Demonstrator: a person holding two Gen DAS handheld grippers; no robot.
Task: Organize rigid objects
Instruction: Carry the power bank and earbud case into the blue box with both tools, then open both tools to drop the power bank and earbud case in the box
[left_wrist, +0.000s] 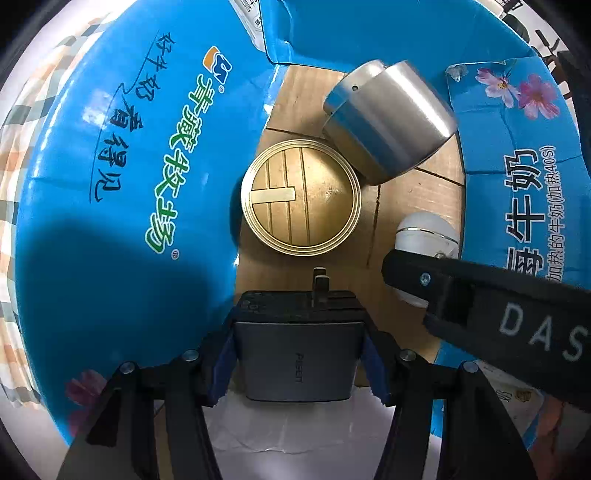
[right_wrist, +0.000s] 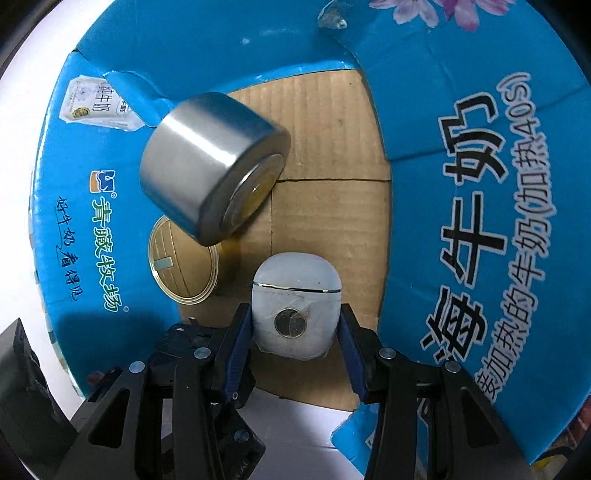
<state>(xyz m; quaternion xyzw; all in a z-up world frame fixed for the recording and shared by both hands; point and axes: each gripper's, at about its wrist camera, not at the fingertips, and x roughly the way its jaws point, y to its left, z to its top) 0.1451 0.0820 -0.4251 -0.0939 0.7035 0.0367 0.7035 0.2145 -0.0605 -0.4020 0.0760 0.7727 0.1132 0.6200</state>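
Note:
Both grippers hang over an open blue cardboard box (left_wrist: 122, 206) with a brown floor (right_wrist: 325, 166). My left gripper (left_wrist: 299, 354) is shut on a grey plug adapter (left_wrist: 297, 362), prongs pointing down into the box. My right gripper (right_wrist: 295, 332) is shut on a white rounded case (right_wrist: 295, 310); the case (left_wrist: 424, 232) and one black finger (left_wrist: 480, 295) also show in the left wrist view. On the box floor lie a gold round tin lid (left_wrist: 301, 197), also seen in the right wrist view (right_wrist: 184, 262), and a silver metal cylinder (left_wrist: 388, 118), tipped on its side (right_wrist: 210, 166).
The box flaps (right_wrist: 480, 184) stand up around the opening, printed with Chinese text and pink flowers. A checked cloth (left_wrist: 22, 155) lies outside the box at the left. A white surface (left_wrist: 295, 432) shows below the box's near edge.

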